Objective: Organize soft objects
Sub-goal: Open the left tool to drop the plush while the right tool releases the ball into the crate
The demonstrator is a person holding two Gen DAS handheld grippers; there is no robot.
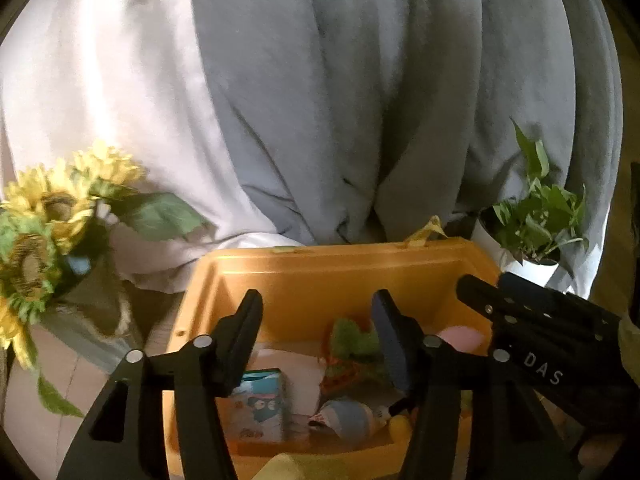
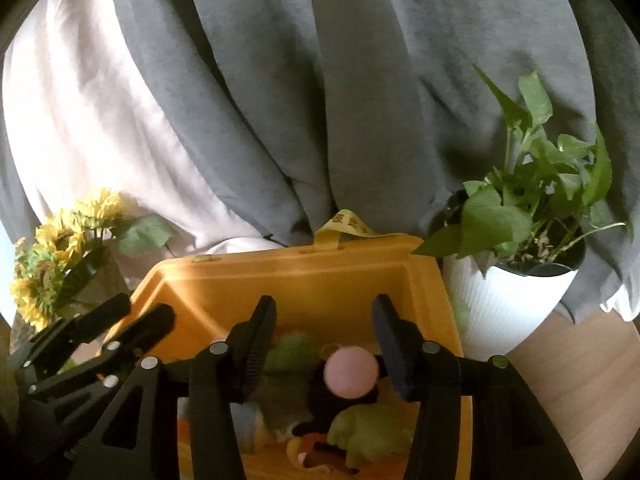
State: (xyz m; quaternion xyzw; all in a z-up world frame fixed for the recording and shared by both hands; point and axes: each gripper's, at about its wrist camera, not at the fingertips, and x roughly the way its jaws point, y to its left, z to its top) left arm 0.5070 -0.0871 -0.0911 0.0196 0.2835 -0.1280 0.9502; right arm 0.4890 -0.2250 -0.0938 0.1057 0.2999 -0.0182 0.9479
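Observation:
A yellow bin (image 1: 320, 276) (image 2: 288, 280) holds several soft things: a green plush (image 1: 352, 338) (image 2: 288, 346), a blue-grey plush (image 1: 348, 420), a blue printed packet (image 1: 262, 404) and a pink round piece (image 2: 351, 372) (image 1: 460, 338) on a dark plush (image 2: 332, 404). My left gripper (image 1: 318, 304) (image 2: 142, 308) hangs open over the bin's left half, with nothing between its fingers. My right gripper (image 2: 324, 308) (image 1: 492, 284) is open over the right half. The pink piece lies below it, close to its right finger; the left finger stands clear of it.
Artificial sunflowers (image 1: 44, 220) (image 2: 60, 256) stand left of the bin. A leafy plant in a white pot (image 2: 508, 304) (image 1: 532, 224) stands right of it. Grey and white curtains (image 1: 320, 100) hang close behind. A wooden surface (image 2: 580, 380) shows at the right.

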